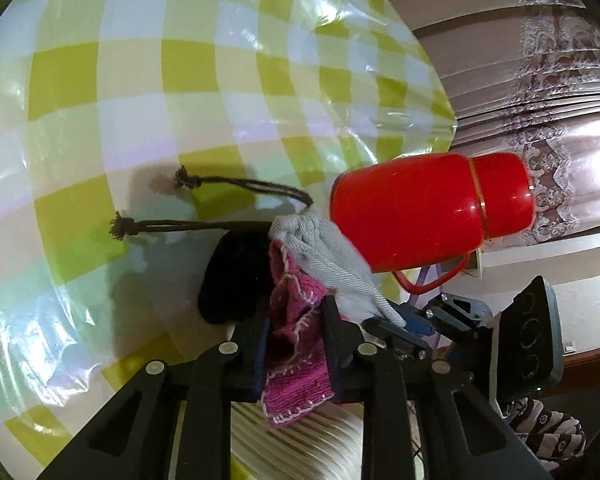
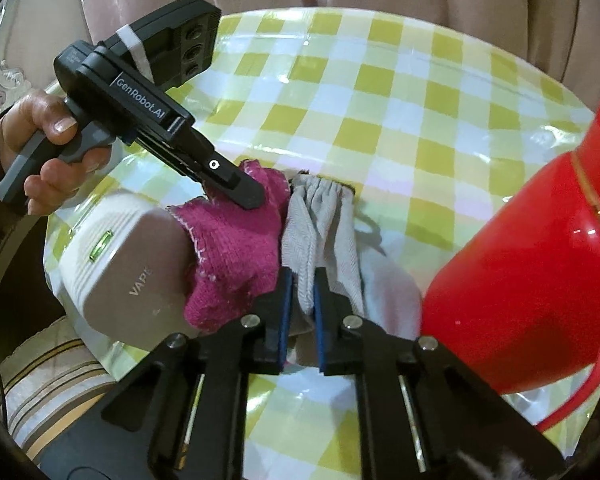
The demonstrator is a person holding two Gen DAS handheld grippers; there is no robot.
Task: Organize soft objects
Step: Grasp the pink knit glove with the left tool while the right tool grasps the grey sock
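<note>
In the left wrist view my left gripper (image 1: 294, 312) is shut on a pink knitted cloth (image 1: 296, 380), which is bunched between its fingers. Beside the cloth hangs a grey drawstring pouch (image 1: 332, 256), with its dark cords (image 1: 204, 226) trailing over the checked tablecloth. My right gripper (image 2: 302, 280) has its blue pads pressed on the pouch (image 2: 320, 224). That gripper also shows at the right (image 1: 400, 322). In the right wrist view the left gripper (image 2: 256, 200), held in a hand, bites the pink cloth (image 2: 236, 248). A black soft lump (image 1: 236, 276) lies behind the cloth.
A red thermos (image 1: 432, 212) (image 2: 540, 272) stands close to the right of the pouch. A white box (image 2: 120, 264) lies at the table's near left, against the pink cloth. The yellow-green checked table (image 2: 380, 120) ends at a curtain behind it.
</note>
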